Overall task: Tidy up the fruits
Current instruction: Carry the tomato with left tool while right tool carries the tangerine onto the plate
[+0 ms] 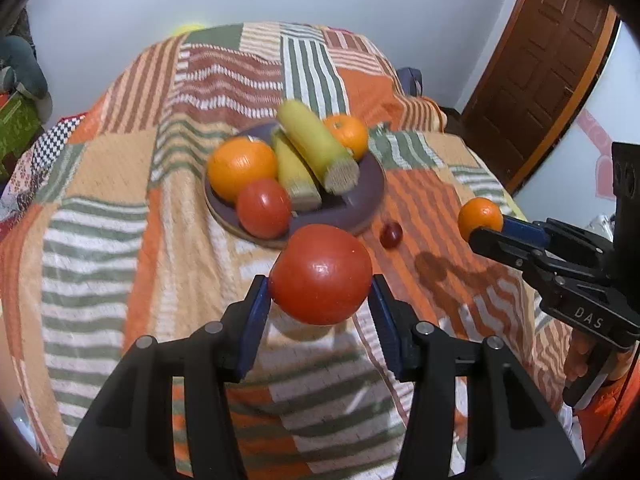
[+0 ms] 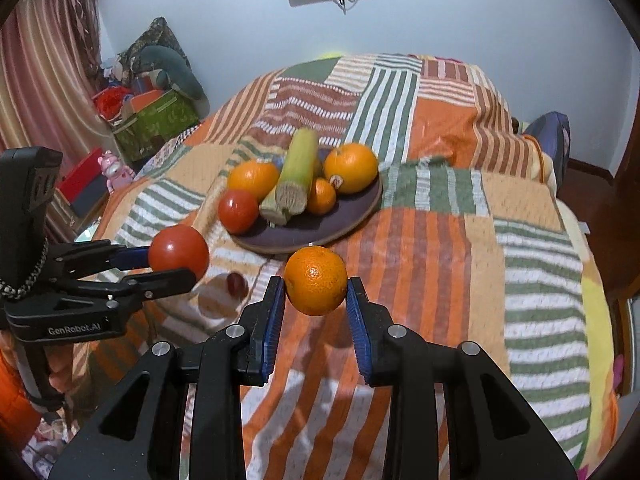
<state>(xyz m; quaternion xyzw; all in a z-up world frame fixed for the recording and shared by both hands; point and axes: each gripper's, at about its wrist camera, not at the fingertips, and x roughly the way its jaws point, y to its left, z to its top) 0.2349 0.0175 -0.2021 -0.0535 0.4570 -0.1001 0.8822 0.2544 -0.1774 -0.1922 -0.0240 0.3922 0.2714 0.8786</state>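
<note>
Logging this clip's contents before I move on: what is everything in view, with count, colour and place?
tomato: 1, red, held in the left gripper, above the bedspread
held orange: 1, orange, held in the right gripper
plate: 1, dark purple, on the bedspread ahead of both grippers
oranges on plate: 3, orange, one of them small
tomato on plate: 1, red, near-left rim
stalk pieces: 2, yellow-green, laid across the plate
small fruit: 1, dark red, on the bedspread beside the plate
bedspread: 1, orange, green and white patchwork
left gripper: 1, black with blue pads
right gripper: 1, black with blue pads
</note>
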